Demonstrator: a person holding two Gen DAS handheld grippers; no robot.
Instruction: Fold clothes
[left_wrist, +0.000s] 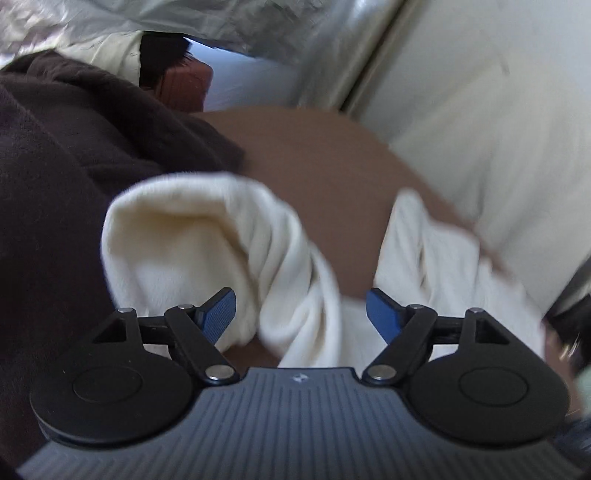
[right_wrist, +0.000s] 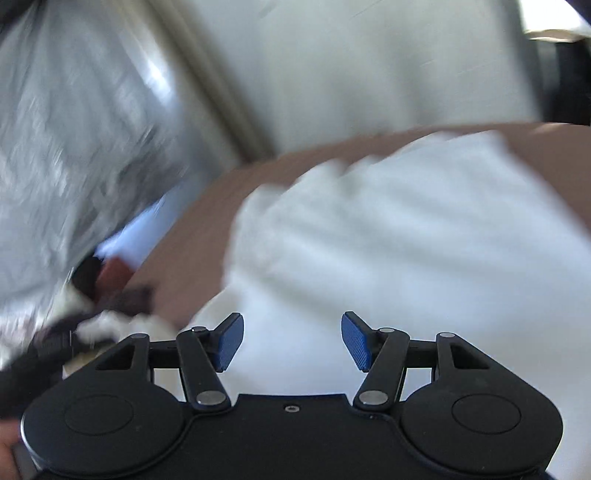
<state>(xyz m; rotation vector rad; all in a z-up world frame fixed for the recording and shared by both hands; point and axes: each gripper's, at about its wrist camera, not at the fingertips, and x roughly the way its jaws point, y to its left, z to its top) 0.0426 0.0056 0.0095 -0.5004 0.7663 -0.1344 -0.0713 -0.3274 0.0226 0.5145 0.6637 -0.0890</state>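
Observation:
A cream-white garment (left_wrist: 207, 251) lies rumpled on a brown table (left_wrist: 325, 162), with a rolled fold at the left and another part at the right. My left gripper (left_wrist: 301, 314) is open just above it, the cloth bunched between and under the blue pads (left_wrist: 219, 314), not pinched. In the blurred right wrist view the same white garment (right_wrist: 406, 229) spreads over the brown table (right_wrist: 207, 229). My right gripper (right_wrist: 292, 341) is open over the cloth, holding nothing.
A dark brown garment (left_wrist: 62, 166) is piled at the left of the table. A silvery plastic sheet (left_wrist: 258, 26) and a pale wall (left_wrist: 480, 110) stand behind. A reddish-brown object (left_wrist: 184, 88) sits beyond the table edge.

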